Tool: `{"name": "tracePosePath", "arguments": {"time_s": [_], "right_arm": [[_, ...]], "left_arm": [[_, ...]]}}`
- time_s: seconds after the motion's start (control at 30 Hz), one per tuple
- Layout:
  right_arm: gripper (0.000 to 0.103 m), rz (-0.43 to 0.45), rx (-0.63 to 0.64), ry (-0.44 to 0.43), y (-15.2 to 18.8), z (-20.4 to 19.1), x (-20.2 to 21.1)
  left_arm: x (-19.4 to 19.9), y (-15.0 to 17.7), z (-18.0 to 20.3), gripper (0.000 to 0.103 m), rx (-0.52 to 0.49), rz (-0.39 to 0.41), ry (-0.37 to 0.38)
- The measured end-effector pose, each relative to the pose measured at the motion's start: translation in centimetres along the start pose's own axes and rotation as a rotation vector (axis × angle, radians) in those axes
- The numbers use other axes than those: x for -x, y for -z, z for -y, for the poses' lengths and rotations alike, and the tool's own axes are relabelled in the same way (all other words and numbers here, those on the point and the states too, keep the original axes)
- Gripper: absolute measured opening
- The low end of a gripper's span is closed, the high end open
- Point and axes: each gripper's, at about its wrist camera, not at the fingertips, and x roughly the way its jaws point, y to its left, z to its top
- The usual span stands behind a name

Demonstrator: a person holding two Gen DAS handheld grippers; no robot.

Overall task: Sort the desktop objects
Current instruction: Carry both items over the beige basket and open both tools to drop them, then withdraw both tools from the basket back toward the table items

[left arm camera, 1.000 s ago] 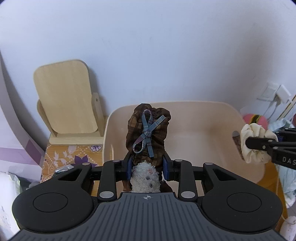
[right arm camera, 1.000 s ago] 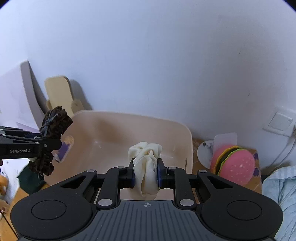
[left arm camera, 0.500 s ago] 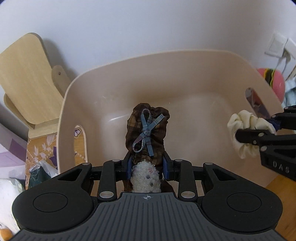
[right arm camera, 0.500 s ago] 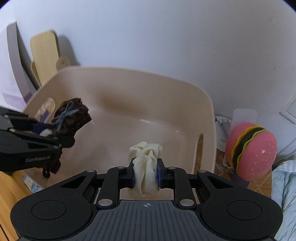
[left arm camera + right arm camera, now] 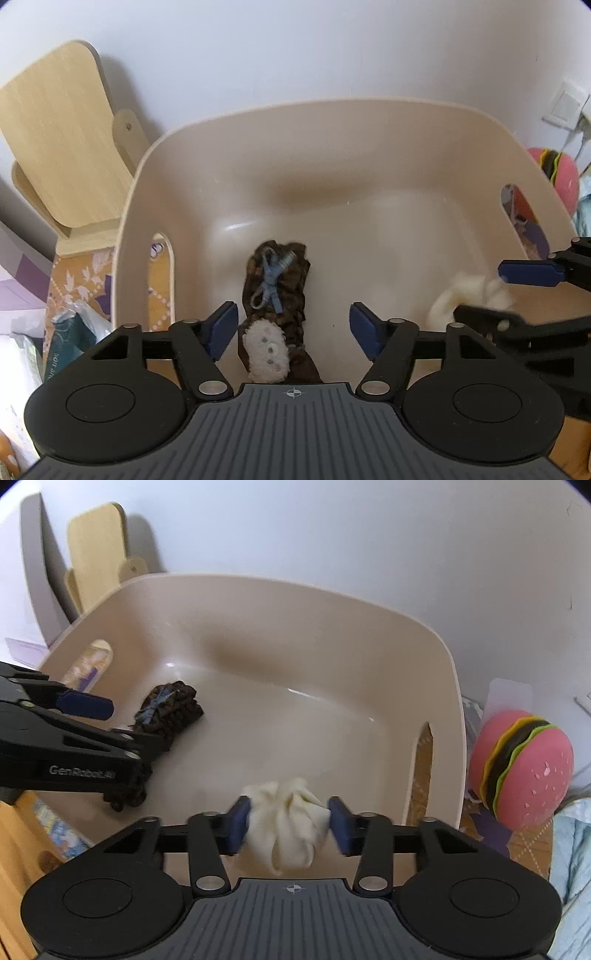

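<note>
A beige plastic bin (image 5: 332, 110) (image 5: 424, 635) fills both views. My left gripper (image 5: 291, 325) is open over the bin, and a brown plaid scrunchie with a blue bow and a white fuzzy patch (image 5: 277, 295) (image 5: 170, 709) sits loose between its blue pads, inside the bin. My right gripper (image 5: 286, 825) is open, its pads standing just off a cream scrunchie (image 5: 288, 823) between them. The cream scrunchie also shows blurred in the left wrist view (image 5: 469, 299).
A wooden stand (image 5: 62, 136) (image 5: 96, 554) leans on the wall left of the bin. A pink burger toy (image 5: 524, 768) (image 5: 557, 177) sits right of it. A wall socket (image 5: 565, 103) is at far right. Packets (image 5: 70, 332) lie at left.
Both grippers have opened over the bin. The brown scrunchie has dropped from the left gripper's grip, and the cream scrunchie has come loose between the right gripper's pads.
</note>
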Motion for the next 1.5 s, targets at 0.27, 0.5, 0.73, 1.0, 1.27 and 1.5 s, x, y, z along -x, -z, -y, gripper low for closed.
{"name": "tracePosePath", "arguments": {"time_s": [0.27,0.5,0.73,1.0,1.27,1.5], "right_arm": [[0.098,0.109,0.005,0.005,0.8,-0.3,4.5],[0.101,0.187,-0.078,0.022,2.4,0.3,8.6],[0.103,0.172,-0.161,-0.001,7.1,-0.4,11.2],[0.103,0.078,-0.197,-0.037,13.5,-2.8,12.5],[0.103,-0.016,-0.157,-0.065,17.7,-6.1,12.2],[0.103,-0.054,-0.188,-0.089,18.8,-7.1,12.0]], "left_arm": [[3.9,-0.3,-1.4,0.073,0.035,0.070,0.000],[8.9,2.5,-2.6,0.075,0.088,0.107,-0.003],[11.9,7.6,-3.0,0.075,0.090,0.088,0.003],[12.4,12.5,-1.5,0.075,0.008,0.030,-0.026],[12.0,15.6,-1.0,0.075,-0.037,-0.015,-0.015],[11.5,17.0,-0.5,0.075,-0.075,-0.052,-0.008]]}}
